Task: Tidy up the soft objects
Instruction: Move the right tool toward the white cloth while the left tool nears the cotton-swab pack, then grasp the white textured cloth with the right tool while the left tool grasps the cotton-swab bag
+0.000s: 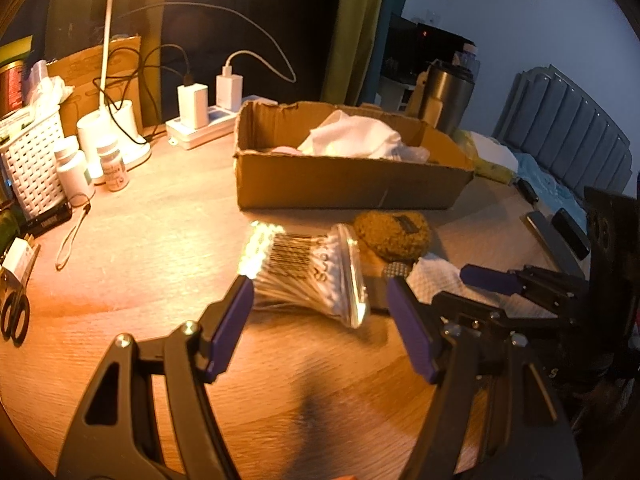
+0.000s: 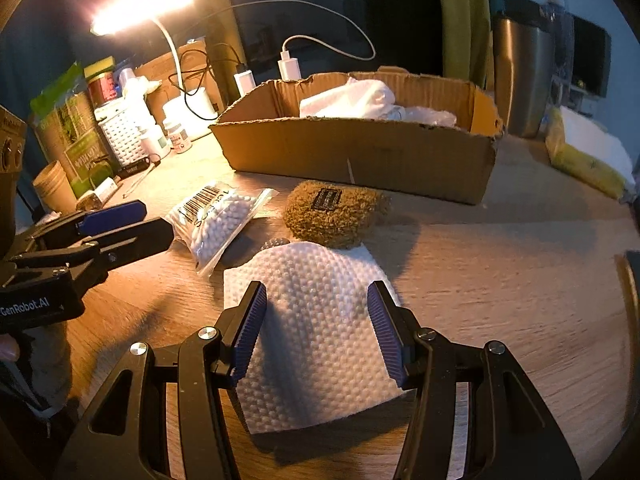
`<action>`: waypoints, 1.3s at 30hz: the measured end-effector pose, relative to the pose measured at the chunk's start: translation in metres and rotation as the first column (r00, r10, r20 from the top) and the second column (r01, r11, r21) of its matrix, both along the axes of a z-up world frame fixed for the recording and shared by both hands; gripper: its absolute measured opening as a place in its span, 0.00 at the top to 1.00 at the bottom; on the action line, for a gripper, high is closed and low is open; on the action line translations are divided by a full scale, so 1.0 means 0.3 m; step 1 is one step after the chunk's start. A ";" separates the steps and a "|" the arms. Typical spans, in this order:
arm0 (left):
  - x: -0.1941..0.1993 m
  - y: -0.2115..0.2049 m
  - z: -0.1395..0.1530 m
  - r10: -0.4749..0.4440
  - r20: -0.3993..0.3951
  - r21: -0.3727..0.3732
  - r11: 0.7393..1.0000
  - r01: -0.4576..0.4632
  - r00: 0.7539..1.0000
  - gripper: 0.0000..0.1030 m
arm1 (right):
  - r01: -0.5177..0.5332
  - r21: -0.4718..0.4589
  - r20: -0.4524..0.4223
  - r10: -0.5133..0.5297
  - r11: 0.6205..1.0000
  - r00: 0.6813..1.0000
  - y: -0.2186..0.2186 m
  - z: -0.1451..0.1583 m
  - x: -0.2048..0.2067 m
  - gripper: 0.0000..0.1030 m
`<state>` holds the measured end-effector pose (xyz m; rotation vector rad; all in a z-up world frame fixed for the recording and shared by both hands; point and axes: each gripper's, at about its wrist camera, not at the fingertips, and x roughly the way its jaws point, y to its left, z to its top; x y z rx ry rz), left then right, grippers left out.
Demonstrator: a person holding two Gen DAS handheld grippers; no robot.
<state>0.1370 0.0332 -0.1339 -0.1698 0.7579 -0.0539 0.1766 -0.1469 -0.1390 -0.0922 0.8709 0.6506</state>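
Two claws open, box (image 2: pixel 360 160) contents half hidden, swab bag (image 1: pixel 308 276) glare-washed

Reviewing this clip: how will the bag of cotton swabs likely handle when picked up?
The bag of cotton swabs looks light for its size. Its glossy clear film will probably be slippery between the left tongs, which stand open around it. The loose sealed end will likely flop, while the packed swabs keep the middle fairly firm.

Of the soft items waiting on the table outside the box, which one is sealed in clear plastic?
The cotton swab bag, barcoded, left of the brown fuzzy pad and the white paper towel, which are both unwrapped.
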 end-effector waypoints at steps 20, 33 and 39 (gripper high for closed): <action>0.060 -0.007 -0.019 0.036 -0.037 0.037 0.999 -0.034 0.999 0.31 | -0.056 0.095 0.051 0.052 0.994 0.997 -0.077 0.080 -0.004 0.91; 0.129 0.015 -0.061 0.087 -0.079 0.037 0.996 -0.084 0.993 0.23 | -0.081 -0.065 -0.005 0.081 0.995 0.997 -0.030 -0.021 0.017 0.40; 0.150 0.009 -0.066 0.103 -0.094 0.075 0.993 -0.096 0.990 0.21 | -0.133 -0.055 -0.008 0.133 0.990 0.991 -0.013 -0.025 0.004 0.77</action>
